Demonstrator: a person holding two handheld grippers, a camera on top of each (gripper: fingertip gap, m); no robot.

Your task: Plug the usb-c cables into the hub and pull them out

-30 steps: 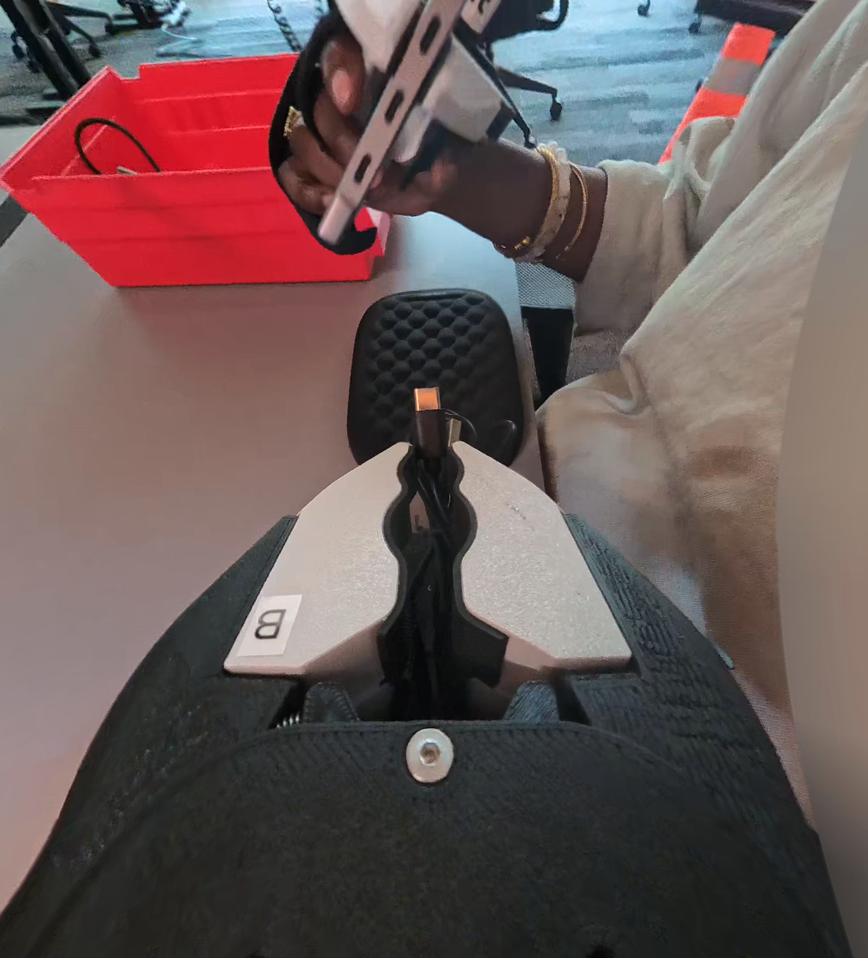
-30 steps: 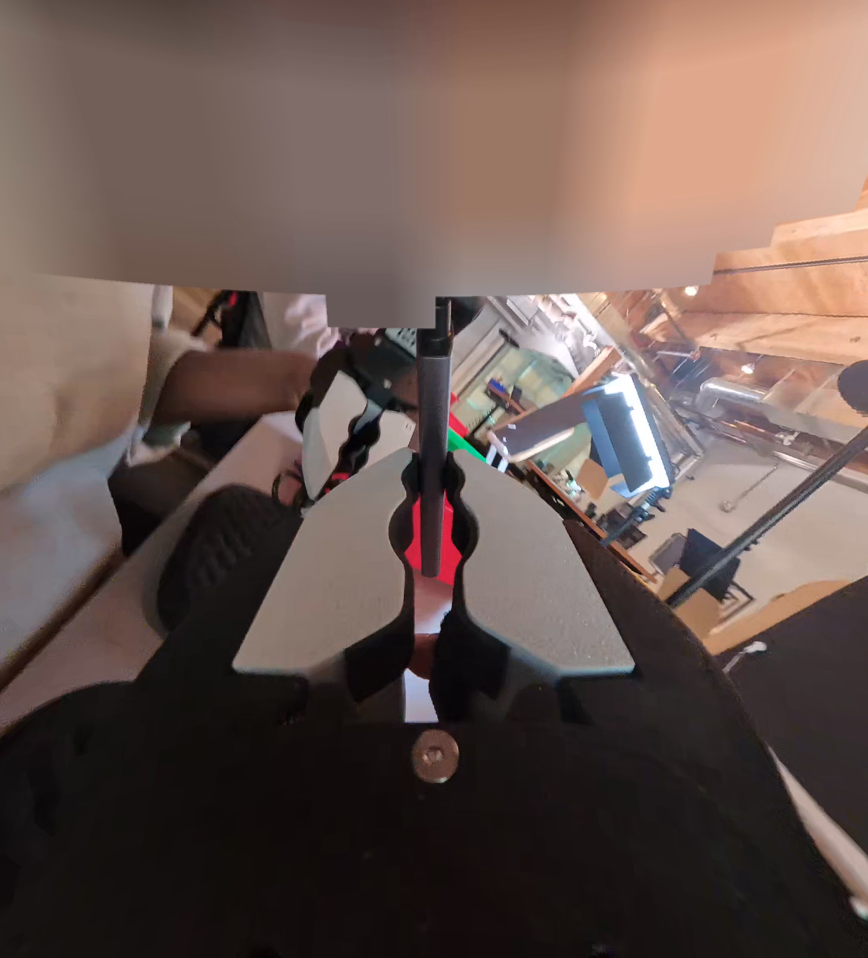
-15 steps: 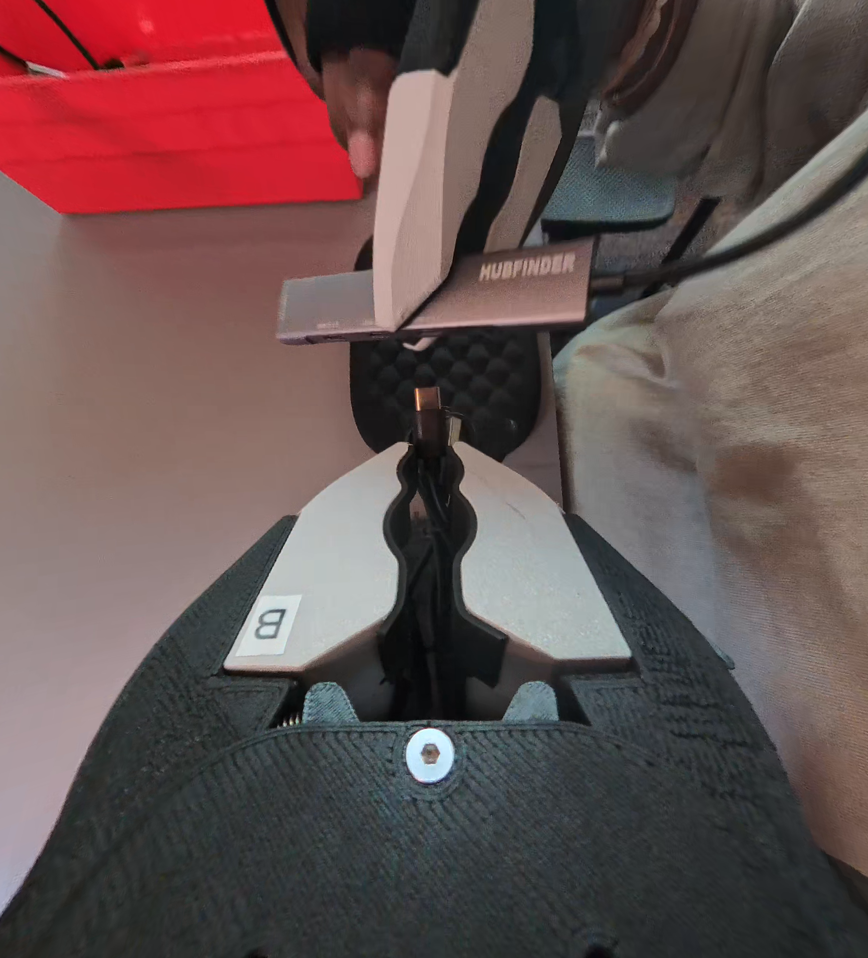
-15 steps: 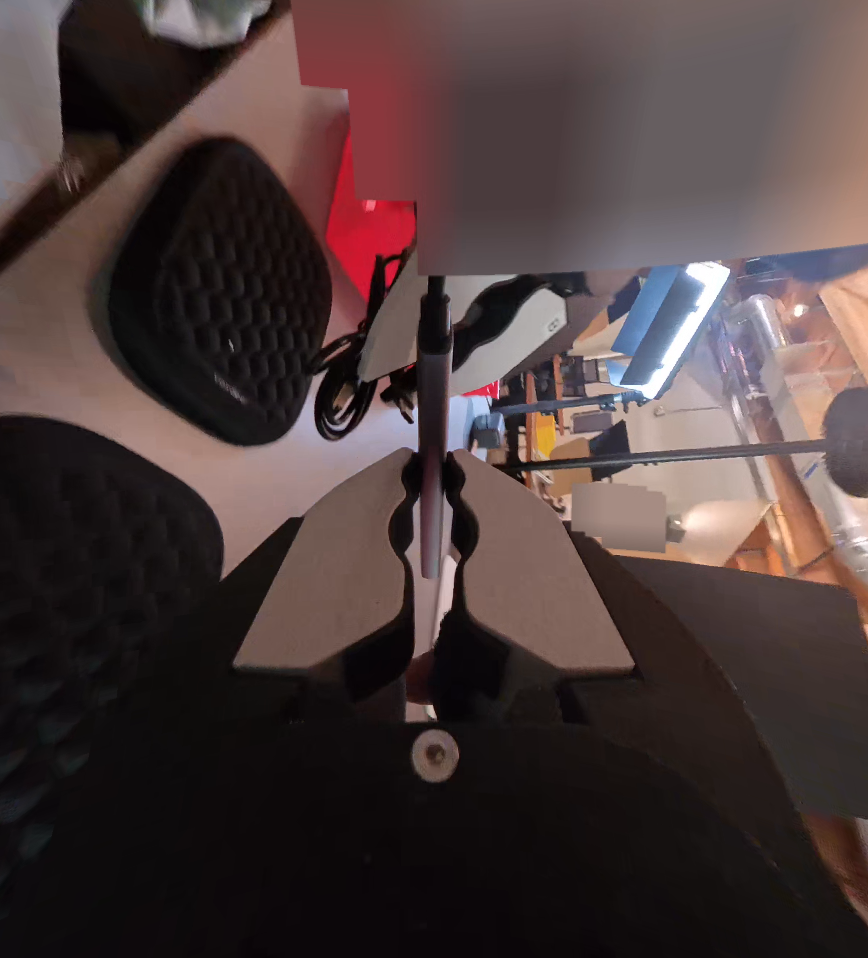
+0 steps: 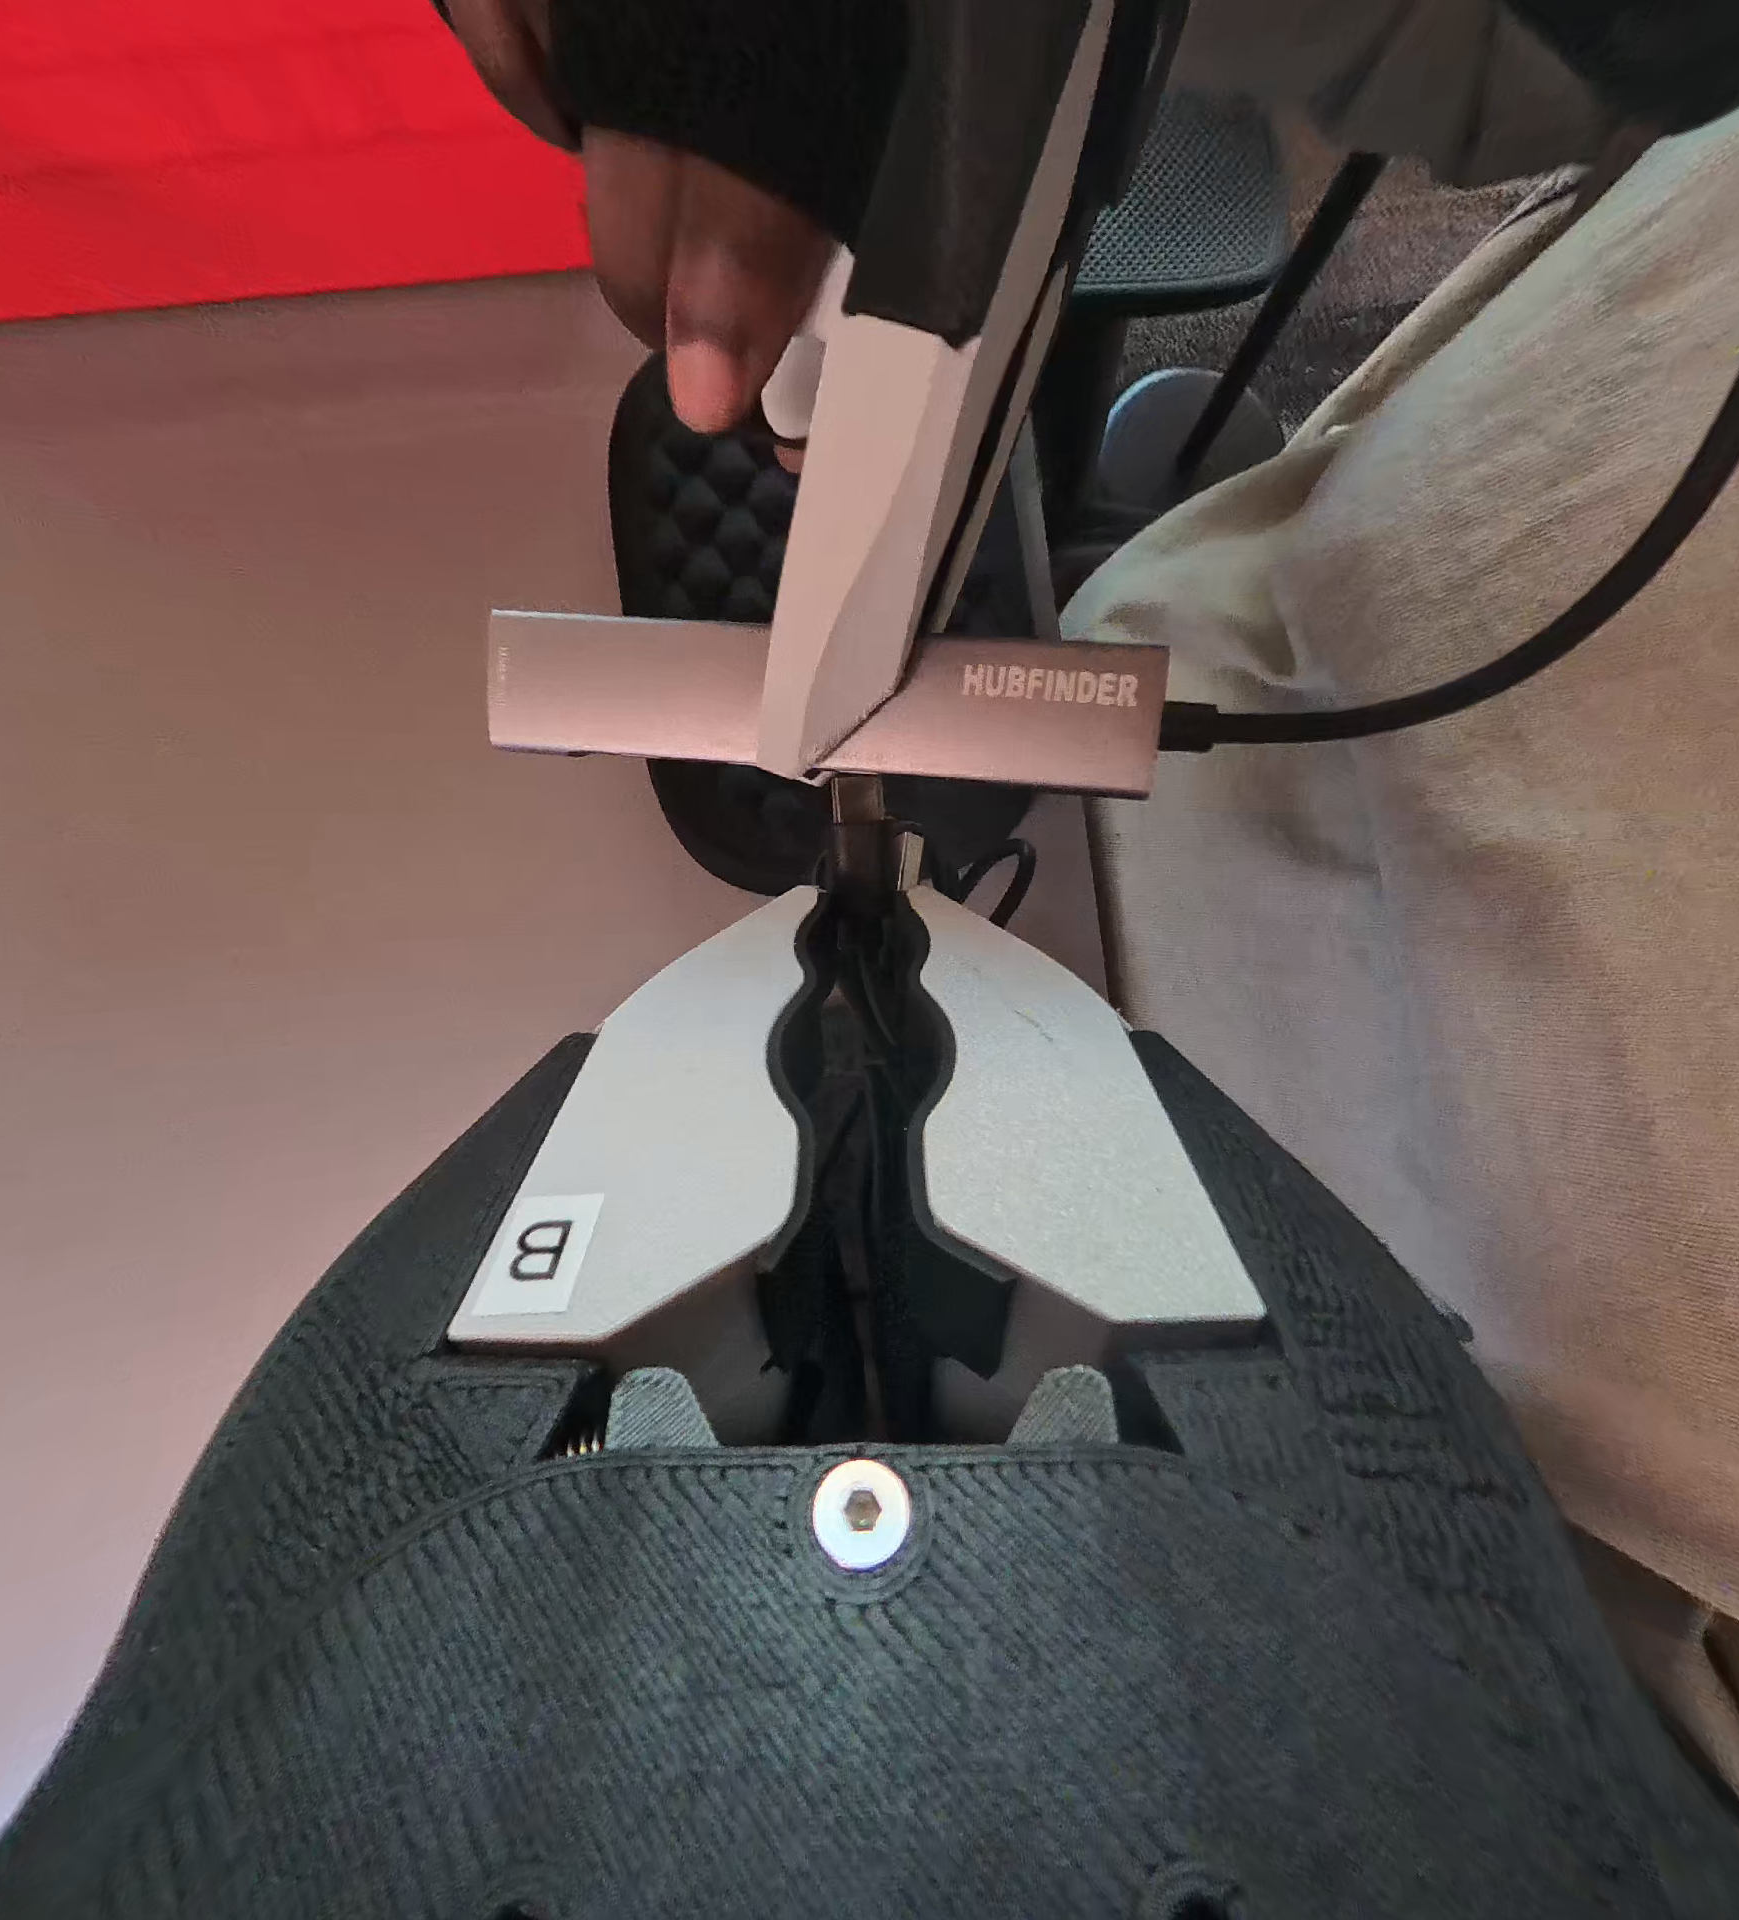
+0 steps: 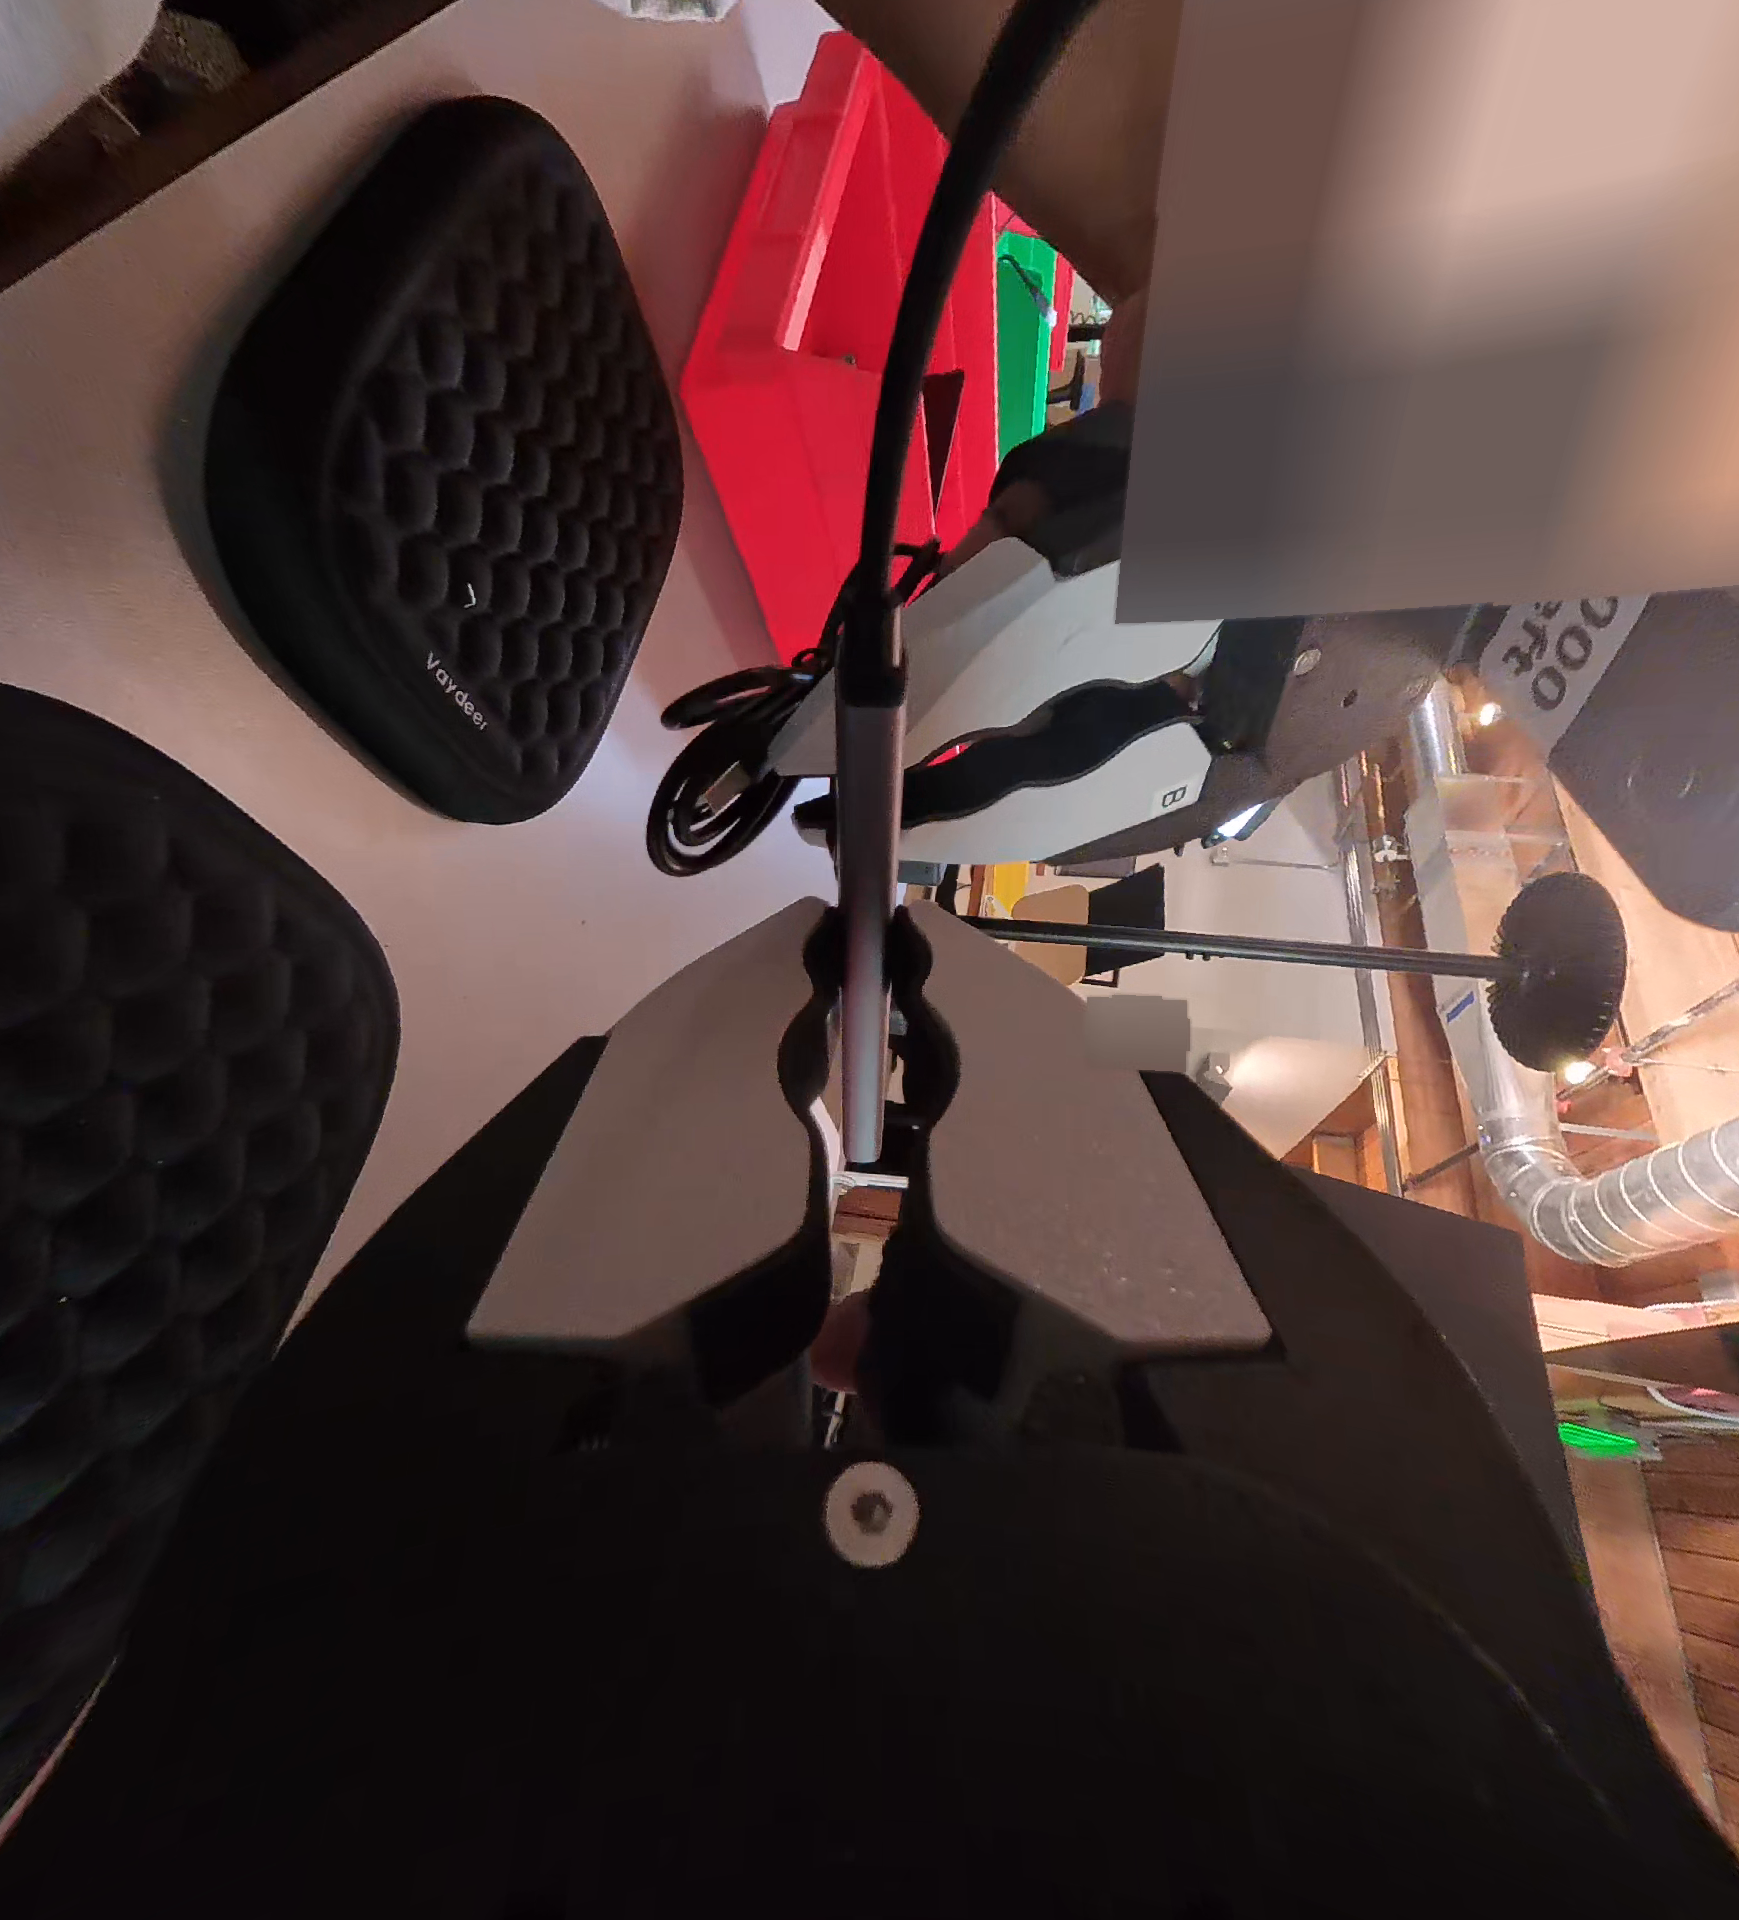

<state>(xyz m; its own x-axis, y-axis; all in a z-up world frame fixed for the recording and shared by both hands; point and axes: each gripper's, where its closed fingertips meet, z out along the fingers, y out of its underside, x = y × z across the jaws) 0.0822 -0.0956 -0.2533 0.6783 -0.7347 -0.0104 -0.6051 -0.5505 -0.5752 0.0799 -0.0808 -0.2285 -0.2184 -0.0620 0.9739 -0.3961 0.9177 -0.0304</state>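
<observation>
The table (image 5: 221, 727) is big and pale, and it fills the left side of the left wrist view. A red bin (image 5: 221, 145) sits at the far end of it. A person's cream sleeve (image 5: 1467, 935) fills the right side. Two black bumpy pads lie on the table; the far pad (image 6: 449, 457) is near the red bin, and the near pad (image 6: 96, 1091) is at the left edge of the right wrist view. The right gripper (image 6: 870, 935) is squeezed tight on the hub (image 5: 636, 691), a thin gray bar. In the left wrist view the hub lies flat across the middle, up off the table, with its own black cord (image 5: 1571, 582) coming out of its right end. The left gripper (image 5: 860, 904) is clenched on the cable plug (image 5: 860, 831), which sticks out past its tips. The metal tip of the plug touches the bottom edge of the hub, right under the right gripper's finger. A small black coil of cable (image 6: 709, 790) hangs beside the left gripper.
</observation>
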